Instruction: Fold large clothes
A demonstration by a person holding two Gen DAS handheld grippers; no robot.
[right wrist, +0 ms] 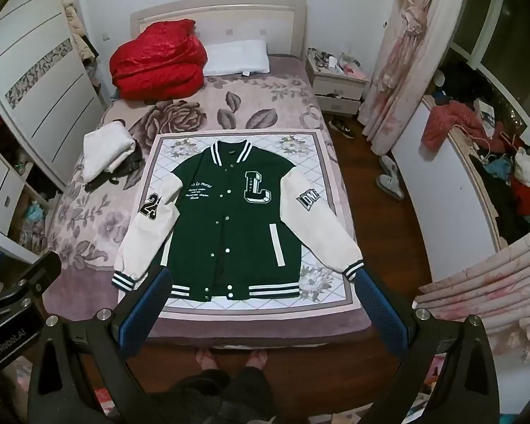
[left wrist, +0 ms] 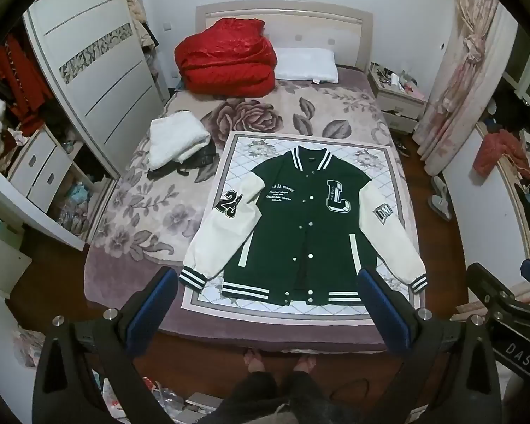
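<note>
A green varsity jacket (left wrist: 300, 226) with cream sleeves lies flat and front up on a quilted mat (left wrist: 236, 148) at the foot of the bed; it also shows in the right wrist view (right wrist: 226, 226). Its sleeves angle out to both sides. My left gripper (left wrist: 266, 279) is open and empty, held high over the jacket's hem. My right gripper (right wrist: 263, 279) is open and empty too, also above the hem. The right gripper shows at the right edge of the left wrist view (left wrist: 501, 282).
A red quilt (left wrist: 226, 60) and a white pillow (left wrist: 305, 65) lie at the headboard. Folded white cloth (left wrist: 176, 143) sits left of the mat. A wardrobe (left wrist: 88, 70) stands on the left, a nightstand (left wrist: 399, 97) and curtains (right wrist: 406, 53) on the right. The person's feet (left wrist: 279, 360) are at the bed's foot.
</note>
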